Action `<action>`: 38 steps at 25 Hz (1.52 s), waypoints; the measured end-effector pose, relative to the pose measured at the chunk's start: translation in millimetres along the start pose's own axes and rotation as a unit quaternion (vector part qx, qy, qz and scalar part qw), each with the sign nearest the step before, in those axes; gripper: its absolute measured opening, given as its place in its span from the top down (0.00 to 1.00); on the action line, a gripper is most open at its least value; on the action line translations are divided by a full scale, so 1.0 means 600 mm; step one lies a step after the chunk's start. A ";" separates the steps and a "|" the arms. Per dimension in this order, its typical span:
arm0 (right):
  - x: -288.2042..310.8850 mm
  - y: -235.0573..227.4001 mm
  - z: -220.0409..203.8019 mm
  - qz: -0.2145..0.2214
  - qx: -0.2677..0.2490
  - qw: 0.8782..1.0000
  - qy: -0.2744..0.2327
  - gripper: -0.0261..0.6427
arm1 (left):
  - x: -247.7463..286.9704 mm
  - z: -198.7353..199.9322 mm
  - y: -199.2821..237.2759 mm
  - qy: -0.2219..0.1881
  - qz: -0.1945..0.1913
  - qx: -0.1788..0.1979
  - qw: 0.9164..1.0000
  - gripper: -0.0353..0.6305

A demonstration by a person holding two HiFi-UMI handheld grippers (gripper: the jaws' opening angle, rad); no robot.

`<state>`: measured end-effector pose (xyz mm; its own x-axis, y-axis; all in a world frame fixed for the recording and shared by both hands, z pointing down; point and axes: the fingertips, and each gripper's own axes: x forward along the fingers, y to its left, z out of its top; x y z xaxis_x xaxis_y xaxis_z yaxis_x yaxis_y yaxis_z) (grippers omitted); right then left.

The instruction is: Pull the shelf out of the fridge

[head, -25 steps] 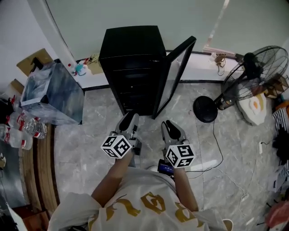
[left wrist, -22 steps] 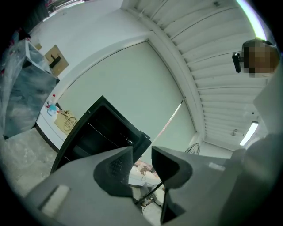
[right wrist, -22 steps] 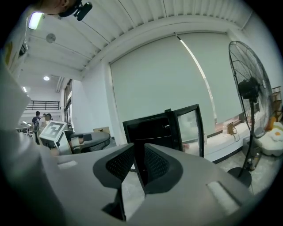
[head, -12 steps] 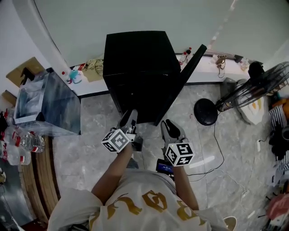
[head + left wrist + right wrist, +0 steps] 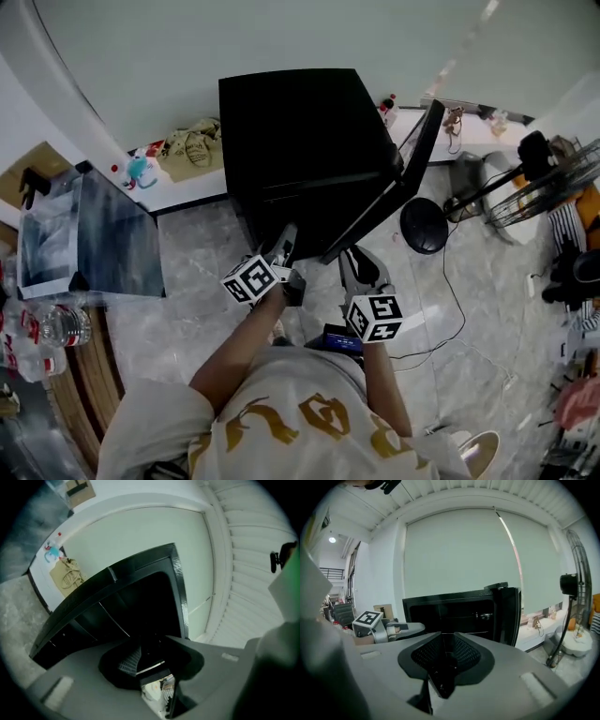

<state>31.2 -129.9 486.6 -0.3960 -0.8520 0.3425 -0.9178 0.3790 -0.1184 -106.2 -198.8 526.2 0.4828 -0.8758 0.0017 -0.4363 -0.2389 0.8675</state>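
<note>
The black box-shaped mini fridge (image 5: 300,122) stands straight ahead of both sets of jaws, with its dark cavity facing you. Its black hinged door (image 5: 405,178) hangs open to the right of your right jaws, so nothing blocks the way in. Inside the cavity, the thin wire shelf (image 5: 114,619) shows as a pale line running back into the box, ahead of the left jaws and a little above them. It sits fully in its slots, well apart from either tool. There is more than one such line, so pick your level before you reach.

Your left gripper (image 5: 288,234) leads, with its tips just short of the fridge's front edge. Its jaws are pressed together with nothing between them. Your right gripper (image 5: 350,256) sits farther back and to the right, and its jaws are likewise closed and empty.

Spread the left jaws before they cross the threshold. The fridge looks tilted in the left gripper view, so that tool is probably rolled. Square it to the shelf's plane so one pad passes over the front wire and the other under it. Bite near the middle of that wire, because a corner grip will likely skew the shelf and jam it. Then draw straight back along the slots. Bring the right jaws in to share the front wire, keeping them clear of the door.
</note>
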 end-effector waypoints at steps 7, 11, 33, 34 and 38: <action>0.039 -0.007 0.003 0.000 0.001 1.000 0.014 0.80 | 0.042 0.011 0.072 -0.053 0.030 -0.155 0.986 0.77; 0.077 0.001 0.004 0.021 -0.010 0.999 0.024 0.80 | 0.049 0.040 0.090 -0.110 0.027 -0.184 0.976 0.76; 0.107 -0.052 -0.048 0.058 0.013 0.996 0.071 0.79 | 0.135 0.037 0.155 -0.202 0.045 -0.237 0.949 0.76; 0.108 -0.054 -0.050 0.058 0.014 0.996 0.072 0.79 | 0.138 0.038 0.158 -0.204 0.044 -0.241 0.948 0.76; 0.107 -0.068 -0.056 0.055 0.019 0.995 0.075 0.79 | 0.154 0.043 0.166 -0.216 0.042 -0.245 0.944 0.83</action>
<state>44.4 -187.8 544.8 -0.4881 -0.7411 0.4610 -0.8706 0.4508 -0.1971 -124.8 -314.4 600.1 0.0613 -0.9976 -0.0308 -0.0035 -0.0310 0.9995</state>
